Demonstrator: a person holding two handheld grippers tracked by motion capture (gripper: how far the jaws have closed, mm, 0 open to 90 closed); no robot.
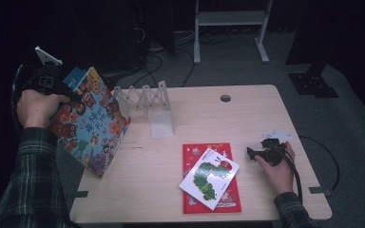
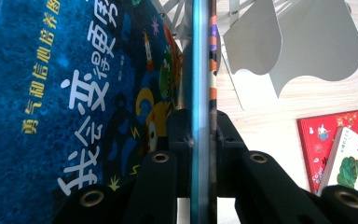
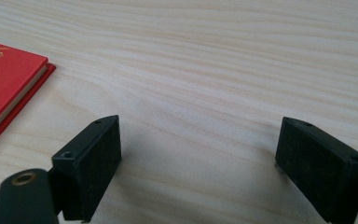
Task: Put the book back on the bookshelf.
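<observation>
**High view: books carried toward the rack**

High view shows the left gripper (image 1: 66,90) clamped on two thin books (image 1: 92,121), tilted above the table's (image 1: 247,114) left edge. Probably next they must slide upright into a rack (image 1: 145,97) slot. The right gripper (image 1: 259,153) rests on the table, jaws apart, empty.

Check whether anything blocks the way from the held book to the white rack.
Nothing visible does. The left tool holds the book tilted at the table's left edge, just left of the white rack, with no object between them.
</observation>
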